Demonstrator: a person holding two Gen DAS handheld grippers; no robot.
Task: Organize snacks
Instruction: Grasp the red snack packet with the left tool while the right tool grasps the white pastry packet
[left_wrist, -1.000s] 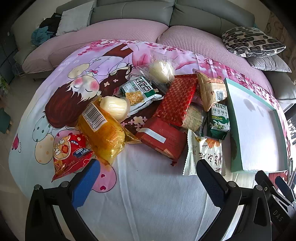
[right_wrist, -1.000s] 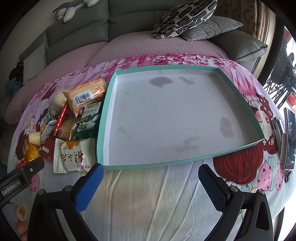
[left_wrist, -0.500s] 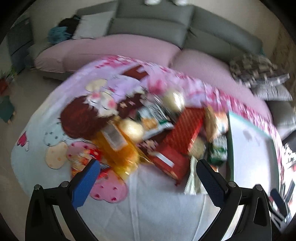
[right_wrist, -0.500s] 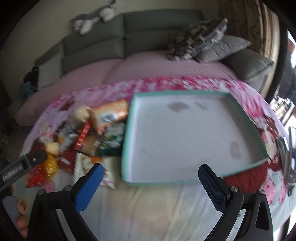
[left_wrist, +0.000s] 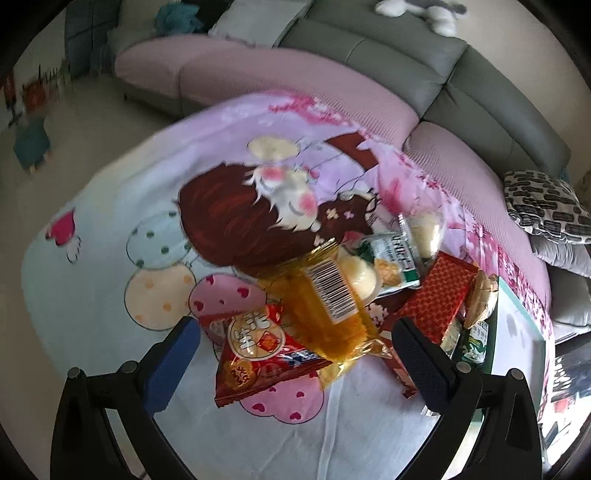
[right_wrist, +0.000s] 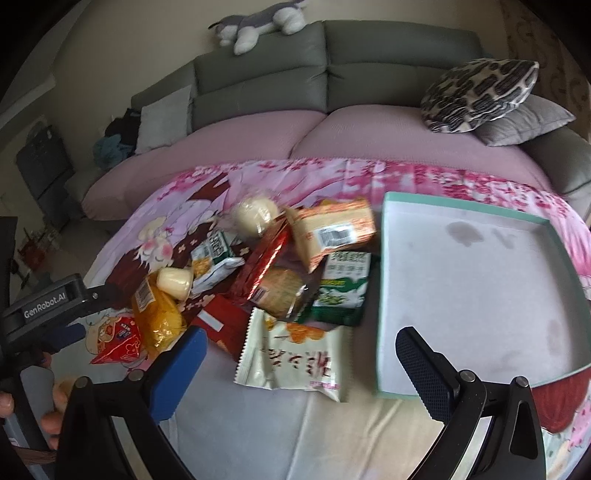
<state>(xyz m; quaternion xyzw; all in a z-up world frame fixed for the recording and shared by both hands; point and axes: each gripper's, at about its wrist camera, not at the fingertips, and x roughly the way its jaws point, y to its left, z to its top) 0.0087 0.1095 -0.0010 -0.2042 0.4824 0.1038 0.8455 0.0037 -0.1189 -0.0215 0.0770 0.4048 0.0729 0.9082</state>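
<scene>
Left hand-held gripper (left_wrist: 295, 354) (jaws spread) hovers over red snack packet (left_wrist: 258, 354).

A loose heap of snack packets lies on a cartoon-print cloth (right_wrist: 332, 173): a red packet (left_wrist: 258, 354) under a yellow bag (left_wrist: 325, 314), a white packet (right_wrist: 291, 358), a green biscuit pack (right_wrist: 343, 288) and an orange pack (right_wrist: 332, 229). Just right of the heap sits a shallow teal-rimmed tray (right_wrist: 380, 314), white inside with a few dark stains.

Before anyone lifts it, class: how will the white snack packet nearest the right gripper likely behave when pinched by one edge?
The white snack packet is a thin film pouch with crinkles, so it will probably flop and sag. It lies nearly flat, suggesting light contents. Its glossy surface may slip between the open right gripper pads.
</scene>
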